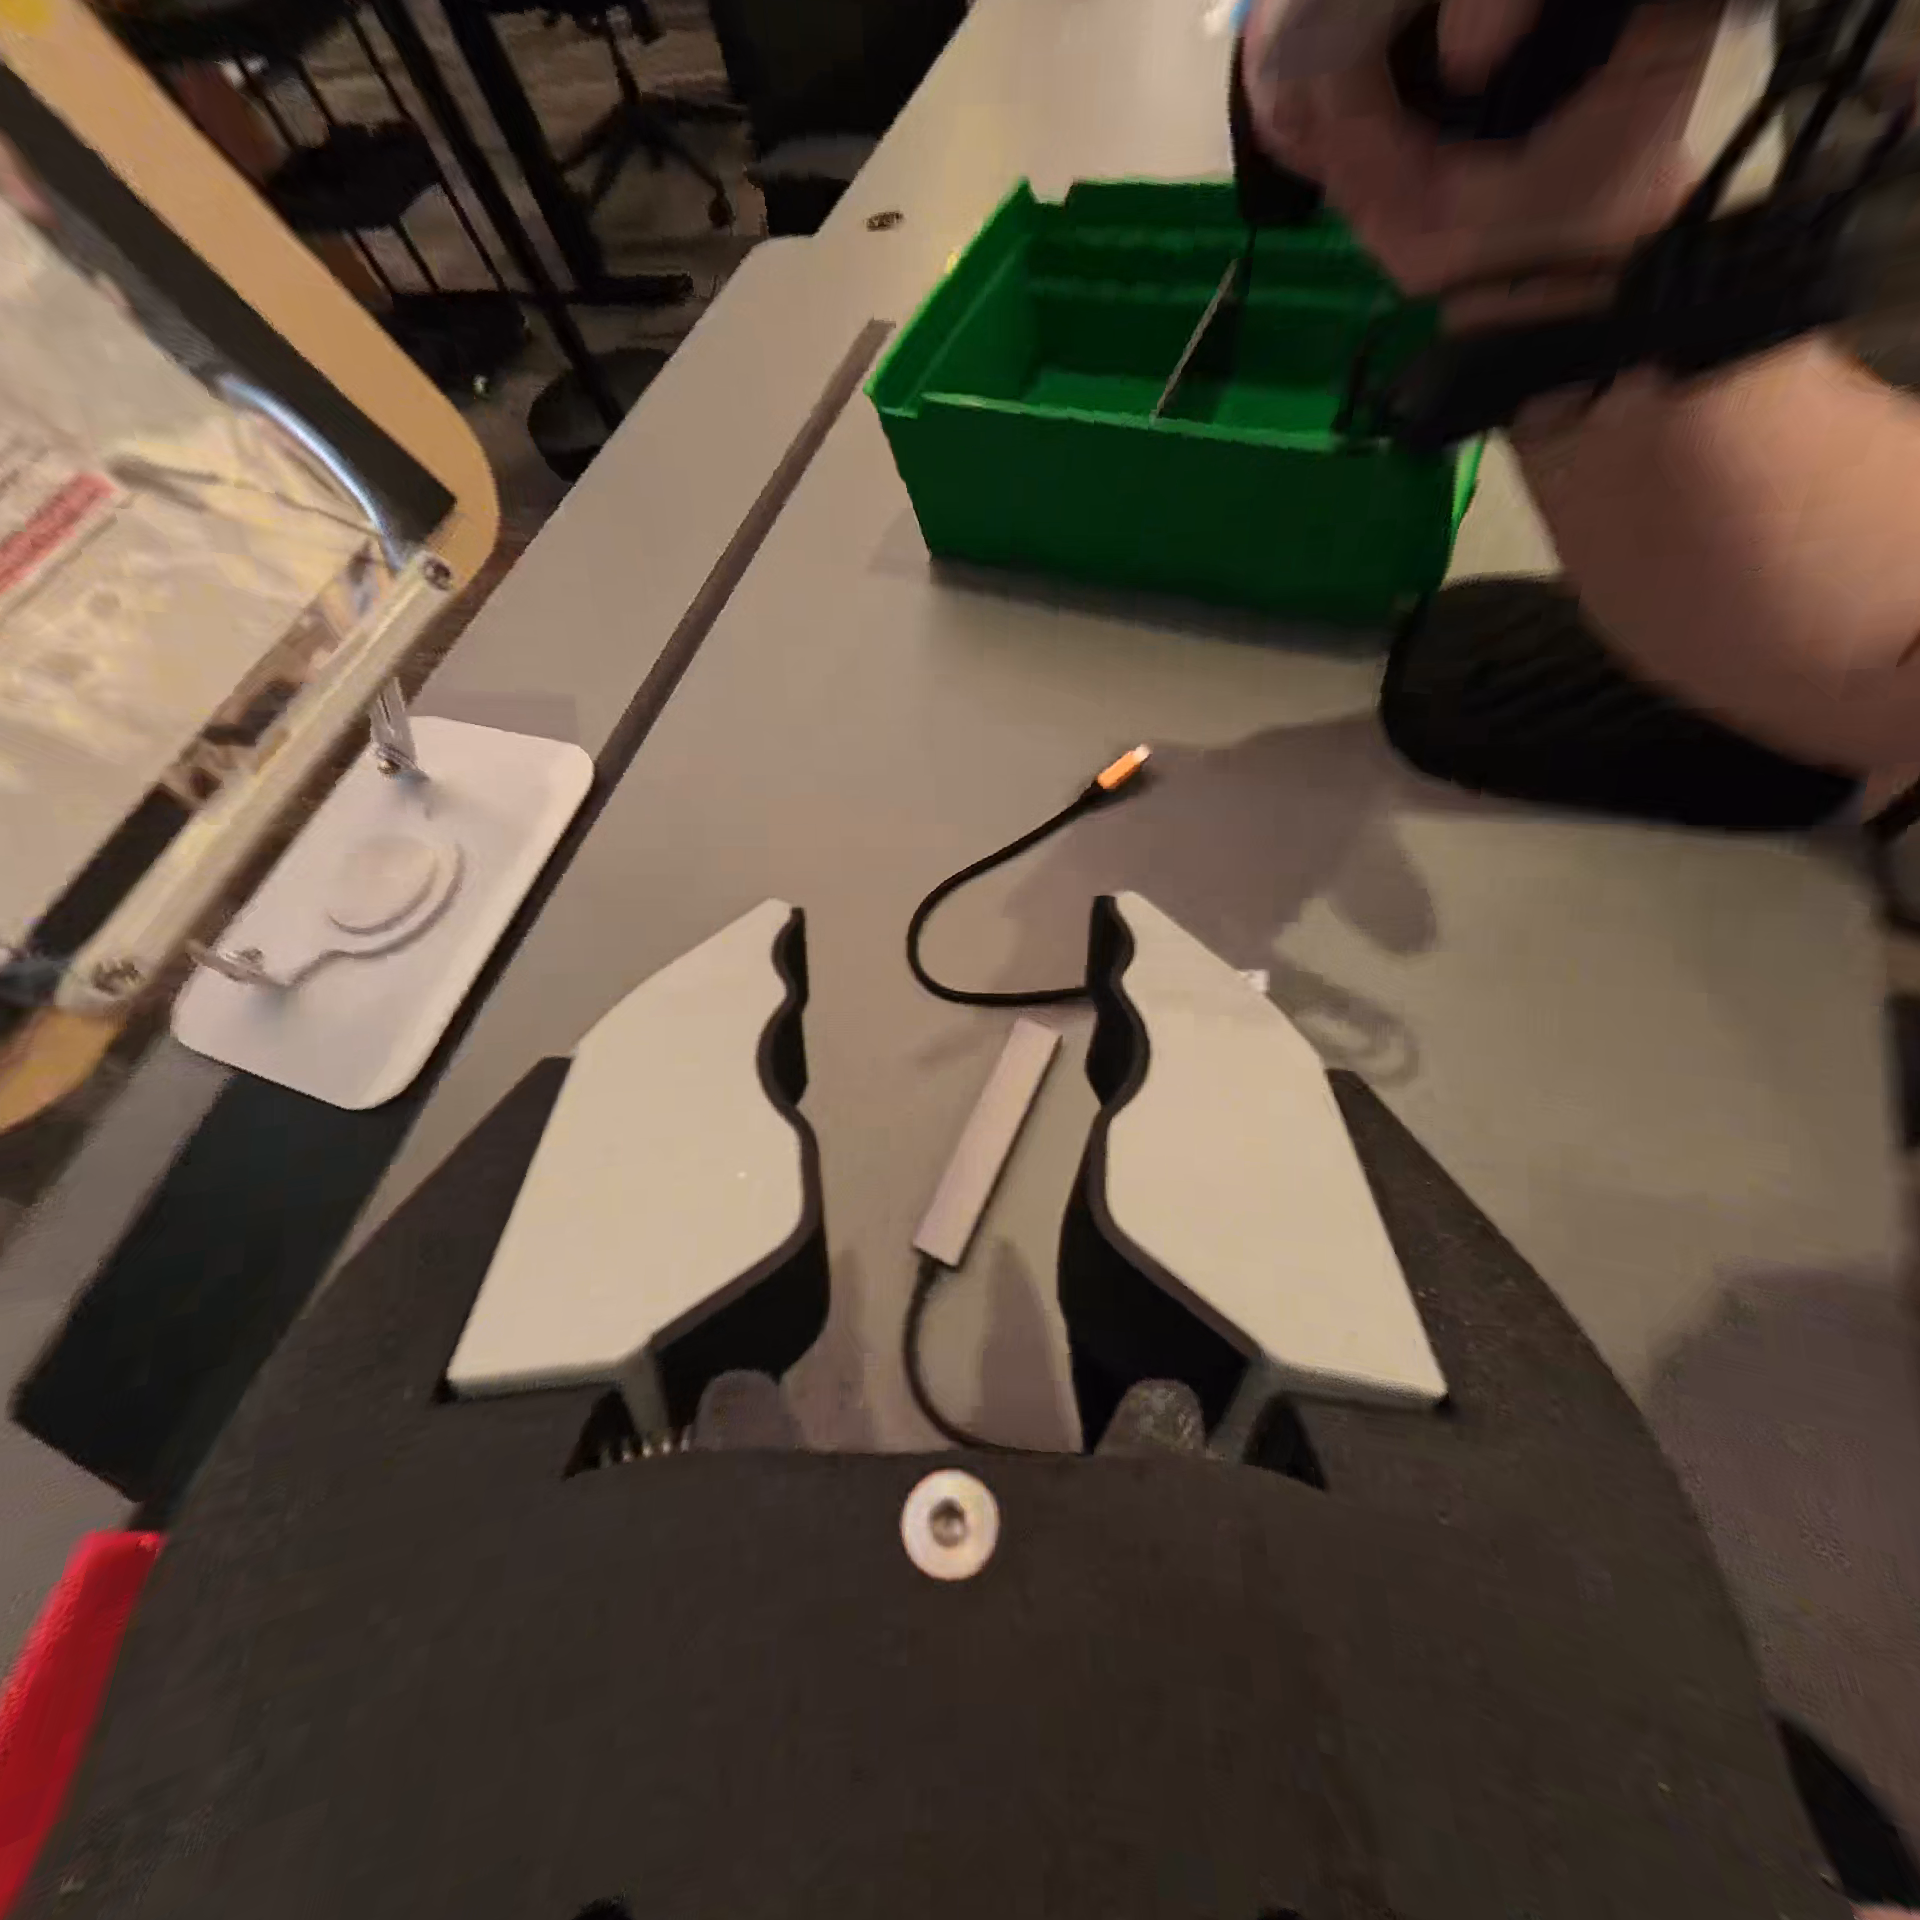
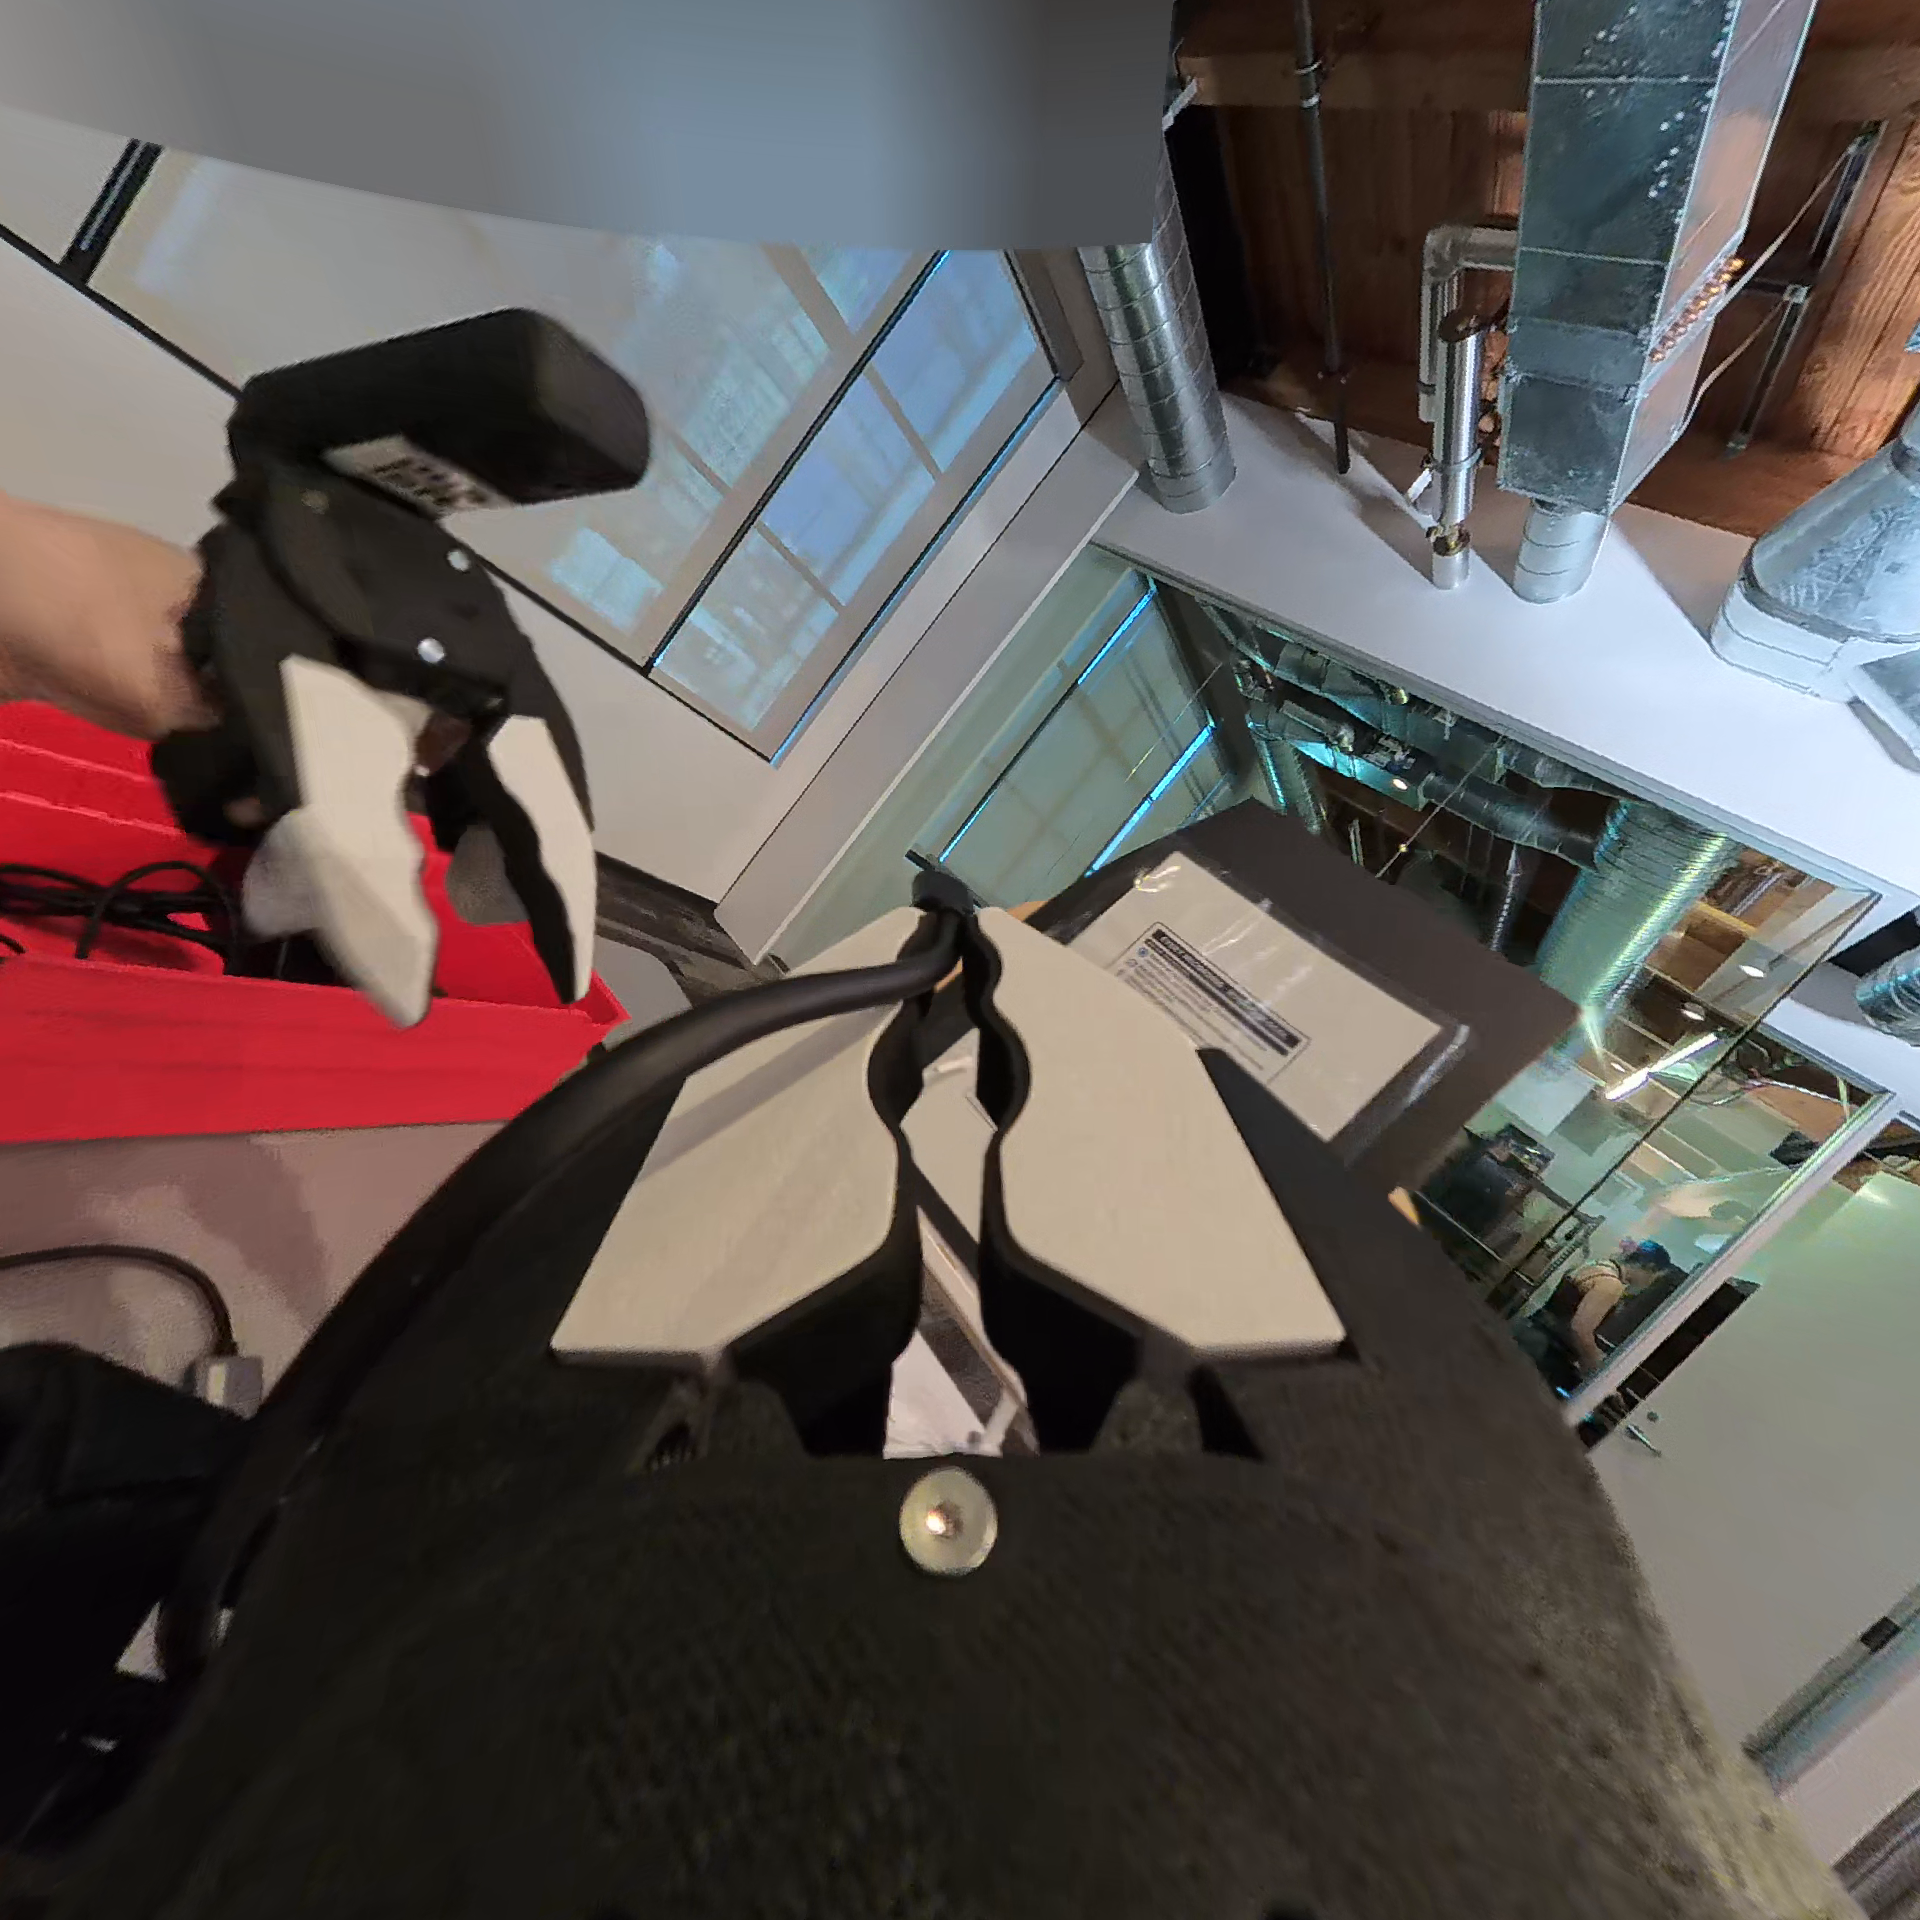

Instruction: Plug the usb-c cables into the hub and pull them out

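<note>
The left gripper [image 1: 945, 935] hangs with its fingers spread above the grey hub [image 1: 987, 1138], which lies on the table [image 1: 1558, 1091] between them. An orange-tipped cable [image 1: 997, 904] curls toward 1 o'clock, short of the green bin [image 1: 1143, 499]. The right gripper [image 2: 961, 935], tilted upward, pinches a black cable [image 2: 727, 1029] at its tips.

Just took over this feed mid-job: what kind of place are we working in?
Probably an office or lab workspace in an industrial-style building: a long grey table with a green parts bin, rolling office chairs behind it, and bare metal ducts overhead.
</note>
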`<state>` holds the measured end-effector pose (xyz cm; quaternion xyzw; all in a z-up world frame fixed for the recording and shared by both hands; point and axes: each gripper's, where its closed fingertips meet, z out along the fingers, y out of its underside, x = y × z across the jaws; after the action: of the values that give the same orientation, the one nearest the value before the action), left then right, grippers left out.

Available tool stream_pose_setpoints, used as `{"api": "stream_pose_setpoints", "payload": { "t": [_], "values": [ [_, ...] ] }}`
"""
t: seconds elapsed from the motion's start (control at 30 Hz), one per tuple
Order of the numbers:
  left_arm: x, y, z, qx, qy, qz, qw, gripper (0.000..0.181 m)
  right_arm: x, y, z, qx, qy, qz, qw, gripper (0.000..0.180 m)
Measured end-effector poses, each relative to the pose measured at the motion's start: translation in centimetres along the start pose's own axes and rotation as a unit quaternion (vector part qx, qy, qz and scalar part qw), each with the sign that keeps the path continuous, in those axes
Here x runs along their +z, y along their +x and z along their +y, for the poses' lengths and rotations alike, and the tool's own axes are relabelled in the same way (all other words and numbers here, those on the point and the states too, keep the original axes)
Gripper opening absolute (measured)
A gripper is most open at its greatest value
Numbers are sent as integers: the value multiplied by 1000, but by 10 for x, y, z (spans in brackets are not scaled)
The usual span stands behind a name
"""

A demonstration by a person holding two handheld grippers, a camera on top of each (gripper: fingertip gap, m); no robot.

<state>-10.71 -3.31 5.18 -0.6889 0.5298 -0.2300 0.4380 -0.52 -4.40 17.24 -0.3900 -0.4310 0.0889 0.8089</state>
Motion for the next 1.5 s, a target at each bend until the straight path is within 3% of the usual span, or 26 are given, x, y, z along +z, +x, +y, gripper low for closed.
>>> {"api": "stream_pose_setpoints", "payload": {
  "t": [0.17, 0.33, 0.4, 0.7, 0.77, 0.97, 1.03, 1.17, 1.33, 1.5],
  "values": [
    [59, 15, 48, 69, -134, 23, 988, 54, -20, 17, -9, -31, -9, 2, 999, 5],
    [98, 13, 120, 67, -319, 27, 945, 39, -35, 28, -16, -47, -5, 6, 999, 5],
    [104, 15, 136, 52, -357, 38, 932, 44, -41, 32, -18, -52, -3, 5, 999, 5],
    [127, 20, 171, 55, -392, 74, 915, 51, -67, 60, -22, -40, -3, 39, 998, 5],
    [132, 26, 168, 40, -379, 90, 920, 38, -71, 63, -23, -34, 1, 43, 999, 5],
    [128, 31, 169, 50, -388, 103, 915, 24, -76, 69, -23, -31, 2, 51, 998, 5],
    [128, 31, 169, 54, -388, 102, 914, 24, -75, 69, -21, -30, 2, 50, 998, 5],
    [121, 22, 173, 54, -409, 72, 908, 44, -74, 68, -19, -29, -1, 49, 998, 5],
    [123, 32, 172, 42, -398, 106, 910, 25, -72, 65, -17, -31, -4, 42, 999, 5],
    [123, 32, 170, 85, -412, 104, 901, 23, -67, 61, -8, -27, -21, 30, 999, 5]
  ]
}}
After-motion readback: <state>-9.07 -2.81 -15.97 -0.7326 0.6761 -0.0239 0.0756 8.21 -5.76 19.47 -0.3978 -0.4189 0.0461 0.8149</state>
